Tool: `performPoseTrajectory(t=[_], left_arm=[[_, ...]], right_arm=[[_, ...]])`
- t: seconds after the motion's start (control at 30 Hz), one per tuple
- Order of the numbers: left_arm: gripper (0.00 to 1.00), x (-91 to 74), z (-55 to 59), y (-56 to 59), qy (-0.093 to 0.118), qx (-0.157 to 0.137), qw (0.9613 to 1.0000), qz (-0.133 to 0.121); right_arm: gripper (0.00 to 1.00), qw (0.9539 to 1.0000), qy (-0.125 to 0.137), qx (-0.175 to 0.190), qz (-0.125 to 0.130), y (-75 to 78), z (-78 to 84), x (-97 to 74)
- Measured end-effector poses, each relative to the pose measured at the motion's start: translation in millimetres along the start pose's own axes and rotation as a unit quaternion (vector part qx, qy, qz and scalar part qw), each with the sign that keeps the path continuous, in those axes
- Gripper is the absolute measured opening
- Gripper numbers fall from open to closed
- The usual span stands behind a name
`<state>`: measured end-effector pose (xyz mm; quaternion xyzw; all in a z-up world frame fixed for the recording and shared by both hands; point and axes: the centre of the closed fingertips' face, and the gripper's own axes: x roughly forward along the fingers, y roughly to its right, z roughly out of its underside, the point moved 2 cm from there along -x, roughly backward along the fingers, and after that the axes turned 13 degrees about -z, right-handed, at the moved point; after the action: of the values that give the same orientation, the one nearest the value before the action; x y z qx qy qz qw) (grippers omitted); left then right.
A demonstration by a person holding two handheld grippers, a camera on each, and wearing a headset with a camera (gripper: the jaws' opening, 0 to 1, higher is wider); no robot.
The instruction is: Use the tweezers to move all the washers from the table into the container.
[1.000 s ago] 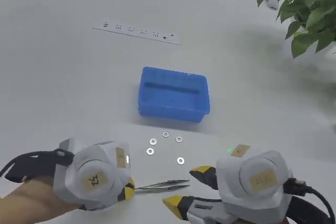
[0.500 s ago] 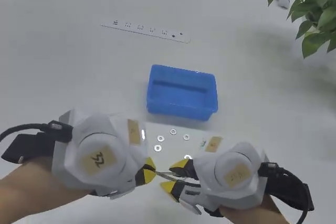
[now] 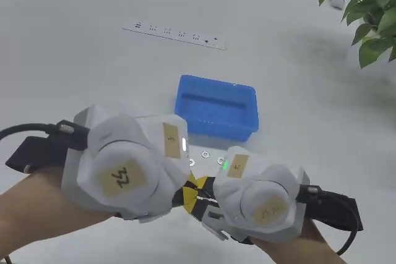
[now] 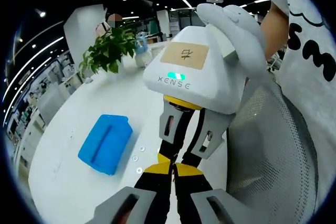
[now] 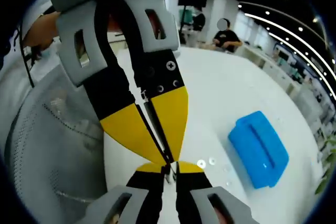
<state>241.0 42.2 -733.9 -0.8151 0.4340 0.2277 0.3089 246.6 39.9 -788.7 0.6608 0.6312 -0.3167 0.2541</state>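
My left gripper and right gripper meet tip to tip low over the white table. Thin metal tweezers run between the left gripper's yellow jaws, which are shut on them. In the right gripper view my right gripper is shut on the tweezers' near end. The left gripper faces the right one's white body. A few small washers lie just beyond the grippers, in front of the blue container. The grippers hide part of that patch of table.
A white power strip lies at the back of the table. A green plant stands at the far right. A mesh chair back and a person's white shirt are behind the right gripper.
The right gripper moved left onto the tweezers and shut on them. The left gripper lifted them off the table and still holds them. The camera shifted slightly.
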Motion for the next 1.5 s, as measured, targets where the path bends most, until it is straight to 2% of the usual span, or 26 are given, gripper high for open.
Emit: performPoseTrajectory(t=[0.07,0.1,0.13,0.17,0.2,0.27,0.3,0.37,0.4,0.43,0.47,0.53,0.57,0.63,0.67,0.73,0.77,0.87,0.9,0.97,1.13,1.2,1.3,1.4,1.47,1.5], left_arm=[[0.00,0.5,3.8,-1.1,-0.001,-0.018,0.9997,-0.015],[0.01,0.1,6.4,-2.2,-0.005,-0.044,0.9987,-0.025],[0.10,-1.0,10.8,-2.0,-0.015,-0.096,0.9949,-0.030],[0.16,-2.5,14.4,-1.5,-0.023,-0.129,0.9910,-0.027],[0.24,-5.1,15.6,-6.8,-0.009,-0.171,0.9844,-0.042],[0.32,-12.1,19.3,-15.5,0.010,-0.205,0.9760,-0.072],[0.36,-15.8,23.4,-18.8,0.010,-0.223,0.9710,-0.085],[0.48,-25.3,37.6,-25.5,0.006,-0.277,0.9529,-0.125],[0.58,-28.1,43.2,-24.8,0.000,-0.287,0.9492,-0.130],[0.64,-32.0,50.9,-25.7,-0.004,-0.302,0.9423,-0.145],[0.69,-33.5,53.0,-25.5,-0.005,-0.306,0.9404,-0.149],[0.75,-40.3,64.0,-23.6,-0.016,-0.325,0.9315,-0.164],[0.79,-44.5,69.2,-25.3,-0.018,-0.336,0.9240,-0.182],[0.87,-49.8,73.1,-27.3,-0.013,-0.350,0.9138,-0.205],[0.90,-53.7,75.8,-27.9,-0.011,-0.362,0.9060,-0.220],[0.86,-57.7,83.8,-26.0,-0.025,-0.381,0.8945,-0.233],[0.87,-57.7,85.4,-24.7,-0.027,-0.383,0.8939,-0.231],[0.97,-59.8,89.4,-25.6,-0.030,-0.386,0.8863,-0.254],[0.99,-60.7,89.4,-26.5,-0.027,-0.383,0.8856,-0.262],[0.99,-61.9,89.5,-26.9,-0.024,-0.375,0.8852,-0.274],[0.99,-65.6,91.2,-28.4,-0.009,-0.366,0.8808,-0.301],[0.99,-66.8,94.8,-27.6,-0.012,-0.371,0.8760,-0.308],[0.99,-66.0,98.8,-25.2,-0.018,-0.373,0.8751,-0.308],[0.99,-66.2,102.7,-26.9,-0.018,-0.366,0.8742,-0.319],[0.99,-64.1,104.1,-27.9,-0.015,-0.365,0.8735,-0.322],[0.99,-61.9,105.0,-27.8,-0.018,-0.364,0.8749,-0.319]], right_arm=[[0.03,1.0000,0.000,-0.003,0.004,2.2,0.7,1.0],[0.03,1.0000,0.000,-0.003,0.005,3.1,1.2,0.9],[0.03,1.0000,0.001,0.000,0.008,5.2,1.4,0.1],[0.03,0.9999,0.008,0.010,0.011,7.8,0.1,-2.0],[0.03,0.9995,0.020,0.019,0.014,10.1,-2.4,-4.0],[0.03,0.9976,0.046,0.045,0.023,19.7,-6.9,-9.3],[0.03,0.9964,0.057,0.055,0.029,25.0,-8.6,-11.3],[0.03,0.9910,0.092,0.087,0.045,41.8,-13.4,-16.6],[0.03,0.9893,0.100,0.097,0.045,46.6,-14.1,-17.2],[0.03,0.9864,0.112,0.112,0.043,52.4,-16.2,-17.6],[0.03,0.9851,0.118,0.118,0.043,54.5,-17.2,-18.0],[0.03,0.9787,0.150,0.131,0.048,65.8,-24.8,-21.3],[0.03,0.9784,0.151,0.132,0.049,68.1,-24.9,-21.7],[0.03,0.9756,0.161,0.141,0.050,73.2,-26.0,-20.8],[0.03,0.9738,0.166,0.149,0.047,75.7,-26.2,-18.9],[0.03,0.9724,0.168,0.156,0.044,78.2,-24.8,-14.4],[0.03,0.9727,0.167,0.155,0.043,78.0,-24.4,-12.5],[0.04,0.9743,0.160,0.152,0.045,79.3,-20.0,-8.0],[0.04,0.9746,0.158,0.152,0.046,80.3,-17.7,-7.3],[0.04,0.9747,0.155,0.156,0.041,80.8,-14.9,-6.0],[0.04,0.9752,0.147,0.160,0.043,82.9,-8.4,-3.7],[0.04,0.9756,0.145,0.159,0.043,83.0,-7.8,-2.3],[0.04,0.9742,0.150,0.164,0.040,81.3,-9.3,-0.4],[0.04,0.9782,0.136,0.151,0.044,79.3,-8.3,2.5],[0.04,0.9777,0.139,0.151,0.045,79.6,-9.3,2.0],[0.04,0.9766,0.143,0.156,0.041,78.6,-10.0,2.9]])
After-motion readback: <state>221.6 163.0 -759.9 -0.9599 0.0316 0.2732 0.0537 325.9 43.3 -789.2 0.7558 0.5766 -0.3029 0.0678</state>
